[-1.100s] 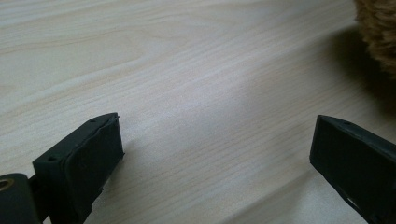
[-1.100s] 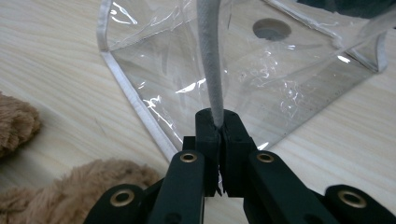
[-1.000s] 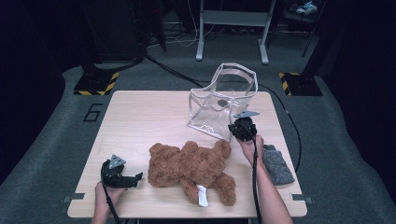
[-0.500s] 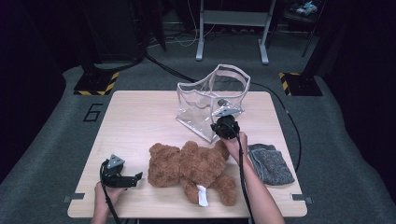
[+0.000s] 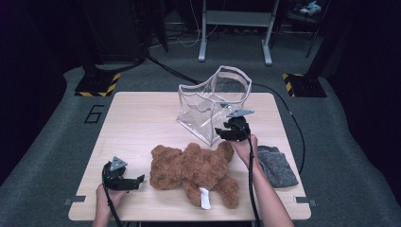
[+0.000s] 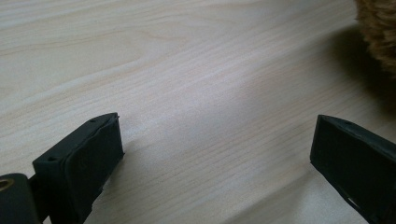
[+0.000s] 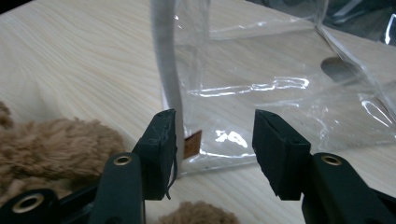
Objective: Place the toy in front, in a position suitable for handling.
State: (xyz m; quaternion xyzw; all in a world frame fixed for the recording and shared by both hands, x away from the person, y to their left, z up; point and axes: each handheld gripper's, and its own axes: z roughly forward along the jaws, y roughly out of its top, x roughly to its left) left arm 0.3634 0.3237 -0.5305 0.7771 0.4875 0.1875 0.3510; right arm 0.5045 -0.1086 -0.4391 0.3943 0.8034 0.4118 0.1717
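Note:
A clear plastic bag (image 5: 213, 106) with white trim stands upright at the table's far middle. My right gripper (image 5: 226, 132) is at its near bottom corner. In the right gripper view my right gripper (image 7: 215, 119) is open; its jaws have just been opening. The bag's white trim (image 7: 168, 60) runs between them, against the left jaw. A brown teddy bear (image 5: 198, 170) lies on its back near the front edge, and its fur (image 7: 51, 144) shows beside that jaw. My left gripper (image 5: 135, 181) rests on the table left of the bear. Its jaws (image 6: 217, 123) stand open over bare wood.
A grey knitted cloth (image 5: 276, 165) lies at the table's right edge beside the right forearm. The light wooden table (image 5: 137, 123) has bare room across its left half. Dark floor, cables and a metal stand surround it.
The right gripper carried the bag's corner leftward, closer to the bear, and the bag shifted with it. Its jaws, shut before, now stand apart. The left gripper has not moved.

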